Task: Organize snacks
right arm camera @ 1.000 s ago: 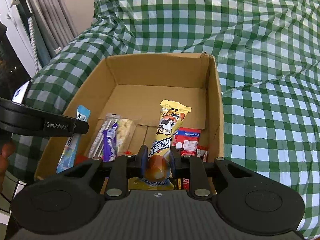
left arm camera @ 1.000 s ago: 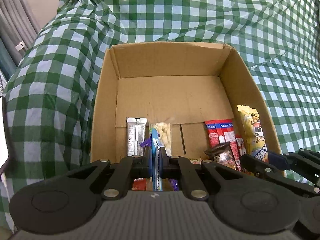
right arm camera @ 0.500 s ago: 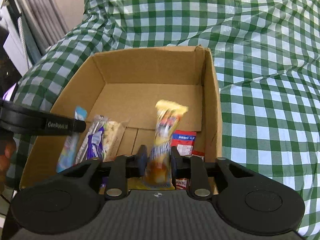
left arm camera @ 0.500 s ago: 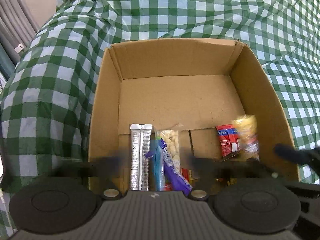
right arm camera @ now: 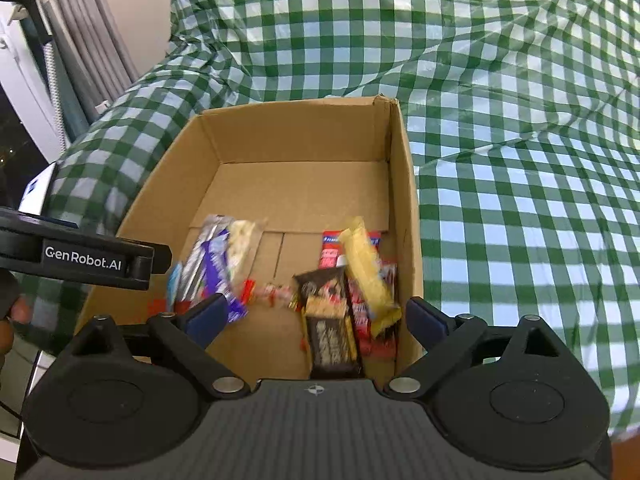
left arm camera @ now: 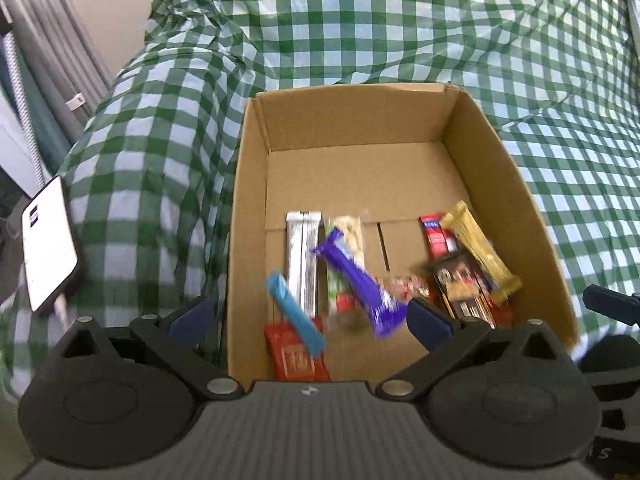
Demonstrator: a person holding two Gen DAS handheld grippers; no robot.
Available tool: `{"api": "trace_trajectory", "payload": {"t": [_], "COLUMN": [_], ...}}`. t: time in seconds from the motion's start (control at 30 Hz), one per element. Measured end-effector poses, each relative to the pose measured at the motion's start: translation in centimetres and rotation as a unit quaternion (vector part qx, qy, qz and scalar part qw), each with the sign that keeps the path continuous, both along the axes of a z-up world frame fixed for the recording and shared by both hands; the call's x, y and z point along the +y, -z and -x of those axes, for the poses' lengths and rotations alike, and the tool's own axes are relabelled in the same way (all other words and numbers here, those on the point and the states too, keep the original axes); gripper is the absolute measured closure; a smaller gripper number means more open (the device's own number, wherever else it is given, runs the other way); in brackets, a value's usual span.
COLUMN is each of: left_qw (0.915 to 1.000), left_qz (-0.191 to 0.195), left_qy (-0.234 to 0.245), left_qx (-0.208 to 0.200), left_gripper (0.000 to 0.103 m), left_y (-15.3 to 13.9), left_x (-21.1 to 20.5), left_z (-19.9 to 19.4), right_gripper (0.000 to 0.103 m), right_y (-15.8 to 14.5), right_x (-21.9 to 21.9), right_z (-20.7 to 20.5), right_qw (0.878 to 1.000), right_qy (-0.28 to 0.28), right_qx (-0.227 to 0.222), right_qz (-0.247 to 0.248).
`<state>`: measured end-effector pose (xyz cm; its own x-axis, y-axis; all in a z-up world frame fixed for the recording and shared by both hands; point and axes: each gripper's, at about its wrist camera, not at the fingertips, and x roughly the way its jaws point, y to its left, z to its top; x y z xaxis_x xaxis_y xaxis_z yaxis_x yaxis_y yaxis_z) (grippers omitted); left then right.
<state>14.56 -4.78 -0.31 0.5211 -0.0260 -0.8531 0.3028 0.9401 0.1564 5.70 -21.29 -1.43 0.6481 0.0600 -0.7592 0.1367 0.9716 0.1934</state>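
Since a second ago both claws have let go: the blue bar (left arm camera: 295, 319) and the yellow wrapper (right arm camera: 369, 276), each pinched then, now lie loose and blurred in the cardboard box (left arm camera: 500, 168). The left claw (left arm camera: 308, 320) gapes wide and empty, while the right claw (right arm camera: 316, 318) is opening with nothing gripped, so these two snacks look delivered. Glossy, crinkly foil packets crowd the box's near end on matte corrugated card, which sits on the wrinkled green gingham cloth (right arm camera: 520, 120).

Cardboard box (left arm camera: 496, 184) of snacks on green checked cloth (left arm camera: 360, 32), blue bar (left arm camera: 295, 314) and purple bar (left arm camera: 356, 280) between wide-spread left gripper (left arm camera: 308, 318) fingers.
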Motion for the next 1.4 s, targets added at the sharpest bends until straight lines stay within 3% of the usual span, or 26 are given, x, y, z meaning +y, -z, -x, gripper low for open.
{"api": "trace_trajectory", "payload": {"t": [0.57, 0.97, 1.4], "left_qw": [0.998, 0.9977, 0.9975], "left_qz": [0.014, 0.026, 0.024], "left_qy": [-0.025, -0.026, -0.031], "left_qx": [-0.057, -0.057, -0.059], "left_gripper": [0.0, 0.0, 0.0], "left_y": [-2.1, -2.3, -2.5], "left_x": [3.2, 3.6, 3.9], "left_z": [10.3, 12.9, 13.3], "right_gripper": [0.001, 0.001, 0.001], "right_y": [-3.7, -4.5, -4.8], "right_x": [4.4, 5.1, 5.5], "right_z": [9.8, 12.9, 13.6], "right_qw": [0.993, 0.988, 0.986], "right_qy": [-0.022, -0.022, -0.021], "right_qx": [-0.079, -0.108, -0.115], "right_qz": [0.085, 0.109, 0.118]}}
